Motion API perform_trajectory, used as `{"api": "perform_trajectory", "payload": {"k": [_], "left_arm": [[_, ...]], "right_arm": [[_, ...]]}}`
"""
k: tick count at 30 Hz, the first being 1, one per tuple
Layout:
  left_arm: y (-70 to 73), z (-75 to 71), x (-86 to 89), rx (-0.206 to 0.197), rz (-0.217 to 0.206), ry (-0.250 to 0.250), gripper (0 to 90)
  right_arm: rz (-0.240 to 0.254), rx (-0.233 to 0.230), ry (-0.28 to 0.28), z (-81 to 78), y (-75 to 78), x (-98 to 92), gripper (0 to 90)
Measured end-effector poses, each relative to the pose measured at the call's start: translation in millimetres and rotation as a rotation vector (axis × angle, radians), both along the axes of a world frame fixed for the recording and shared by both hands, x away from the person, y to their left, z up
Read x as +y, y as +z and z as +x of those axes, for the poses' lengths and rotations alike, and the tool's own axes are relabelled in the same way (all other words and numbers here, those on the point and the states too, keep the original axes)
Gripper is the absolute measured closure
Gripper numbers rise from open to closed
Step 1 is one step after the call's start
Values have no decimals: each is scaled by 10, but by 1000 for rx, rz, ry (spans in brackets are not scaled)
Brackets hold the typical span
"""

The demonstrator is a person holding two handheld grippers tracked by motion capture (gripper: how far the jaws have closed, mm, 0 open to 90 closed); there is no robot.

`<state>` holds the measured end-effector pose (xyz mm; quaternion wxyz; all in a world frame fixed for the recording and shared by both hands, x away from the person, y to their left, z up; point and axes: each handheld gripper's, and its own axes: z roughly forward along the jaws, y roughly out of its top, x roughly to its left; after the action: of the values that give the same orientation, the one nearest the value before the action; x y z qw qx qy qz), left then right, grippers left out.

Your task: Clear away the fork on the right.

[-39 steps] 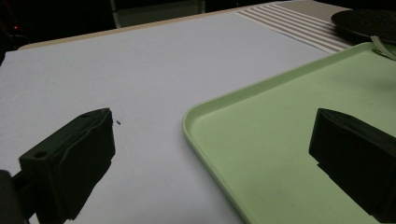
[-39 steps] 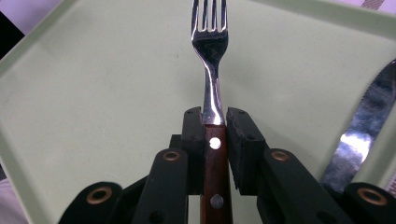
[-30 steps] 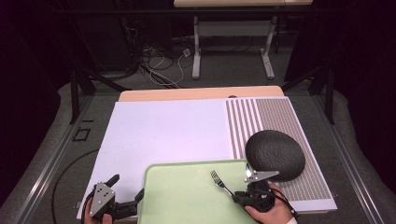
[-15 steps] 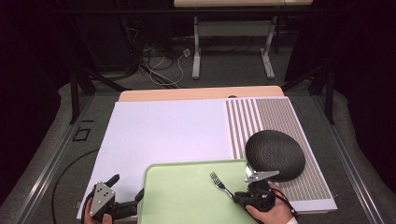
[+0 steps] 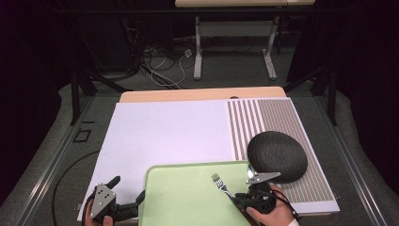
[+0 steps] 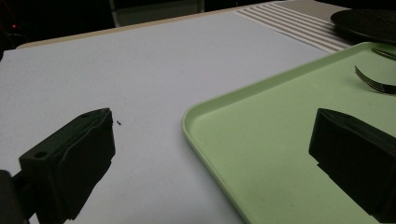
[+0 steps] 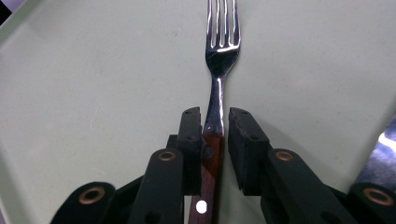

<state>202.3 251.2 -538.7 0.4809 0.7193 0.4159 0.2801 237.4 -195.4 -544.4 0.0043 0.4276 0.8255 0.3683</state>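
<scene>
Fork (image 7: 220,51), one item: bright metal tines and neck, reddish wooden handle with a pale rivet. It lies on the green tray (image 5: 188,202), toward the tray's right side, tines pointing away from the person and handle running back between the jaws of the right gripper (image 5: 239,197). Those jaws stand to either side of the handle's front end: the left one is against it, while a thin gap shows at the right one, so it looks more bracketed than pinched. Judged light, rigid and not fragile; the polished metal is likely slippery, the wood a better purchase, so the handle is the place to grip. Left gripper (image 6: 210,154) is spread wide and holds nothing, straddling the tray's near left rim. Dark round plate (image 5: 277,156) sits just beyond the tray's right corner, on the striped mat (image 5: 263,117).
</scene>
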Motion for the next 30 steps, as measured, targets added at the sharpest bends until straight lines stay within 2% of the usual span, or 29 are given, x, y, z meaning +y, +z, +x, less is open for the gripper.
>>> {"api": "perform_trajectory", "payload": {"k": [1,3,6,8,11,13,15,17,20,21,22,23,24,30], "left_arm": [[0,0,-1,0,0,0,5],[-1,-1,-2,0,1,-1,5],[2,-3,-3,0,1,-1,5],[1,-3,-4,0,1,-1,5],[1,-3,-5,1,2,-2,5],[2,-2,-5,-1,4,-4,6],[2,-3,-5,-1,3,-3,5],[2,-4,-5,-1,3,-3,5],[2,-5,-5,-2,3,-3,6],[2,-5,-5,-2,2,-3,5],[3,-5,-5,-2,2,-4,5],[3,-5,-5,-2,2,-4,5],[3,-5,-5,-2,2,-4,5],[3,-6,-5,-2,3,-3,5]], "right_arm": [[-2,-15,3,-5,15,-6,739],[29,-57,9,-22,39,-3,764],[43,-71,38,-38,38,22,841],[19,-69,57,-50,32,49,895],[18,-67,83,-50,-3,88,900],[-1,-45,111,-57,-40,144,900],[-11,-46,116,-51,-65,170,900],[-23,-38,114,-39,-78,174,900],[-14,-31,101,-25,-88,165,900],[-13,-41,97,-17,-95,161,900],[7,-50,86,-16,-106,163,900],[7,-50,86,-16,-106,163,900],[-18,-29,92,-12,-84,146,900],[-10,-25,53,33,-83,78,900]]}}
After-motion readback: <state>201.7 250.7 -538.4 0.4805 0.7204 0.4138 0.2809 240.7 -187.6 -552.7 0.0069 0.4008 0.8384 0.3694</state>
